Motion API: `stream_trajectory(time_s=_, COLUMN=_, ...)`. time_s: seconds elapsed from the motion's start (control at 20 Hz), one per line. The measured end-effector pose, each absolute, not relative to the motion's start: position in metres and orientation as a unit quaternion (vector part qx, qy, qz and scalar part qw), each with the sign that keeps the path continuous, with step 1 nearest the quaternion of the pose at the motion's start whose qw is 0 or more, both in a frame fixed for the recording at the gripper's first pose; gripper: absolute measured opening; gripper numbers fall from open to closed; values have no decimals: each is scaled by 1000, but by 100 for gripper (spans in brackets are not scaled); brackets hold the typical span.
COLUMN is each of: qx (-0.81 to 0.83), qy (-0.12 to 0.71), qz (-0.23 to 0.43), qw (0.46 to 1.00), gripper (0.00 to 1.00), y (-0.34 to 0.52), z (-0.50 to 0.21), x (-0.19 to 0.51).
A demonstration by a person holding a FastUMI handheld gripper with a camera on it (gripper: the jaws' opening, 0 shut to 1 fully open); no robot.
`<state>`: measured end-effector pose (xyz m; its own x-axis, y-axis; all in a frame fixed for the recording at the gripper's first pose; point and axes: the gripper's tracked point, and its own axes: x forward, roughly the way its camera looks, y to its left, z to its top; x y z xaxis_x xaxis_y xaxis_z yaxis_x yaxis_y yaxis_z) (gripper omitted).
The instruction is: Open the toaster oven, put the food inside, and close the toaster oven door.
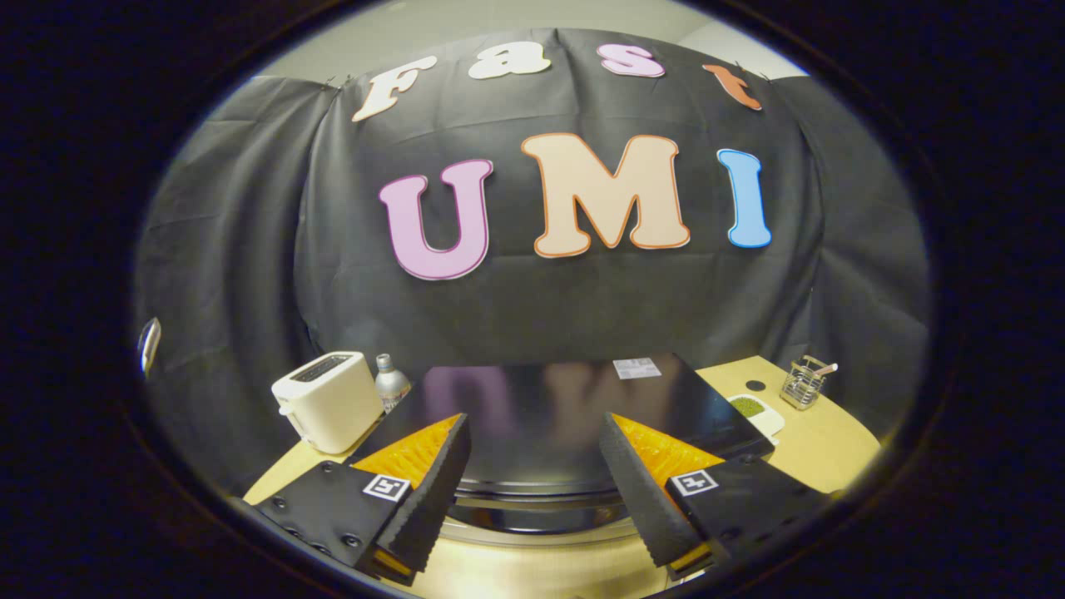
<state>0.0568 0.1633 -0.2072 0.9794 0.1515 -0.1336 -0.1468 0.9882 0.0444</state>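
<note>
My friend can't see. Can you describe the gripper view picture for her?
The open gripper hangs just above a black toaster oven on a wooden table. A white toaster stands beside the oven.

Glossy black toaster oven point(566, 412) top

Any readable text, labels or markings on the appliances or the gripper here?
White sticker on the toaster oven top: print too small to read.
Square markers on the open gripper, fingers spread above the oven's front: patterns, no words.
White toaster, bottle: no legible text.
</note>
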Motion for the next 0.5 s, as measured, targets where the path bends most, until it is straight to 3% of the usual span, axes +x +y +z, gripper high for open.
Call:
stream_trajectory(time_s=0.2, qx=7, qy=94, qz=68, qw=993, gripper=97, y=163, z=-235, x=56)
stream_trajectory(time_s=0.5, qx=12, qy=60, qz=56, qw=997, gripper=98, y=161, z=-233, x=49)
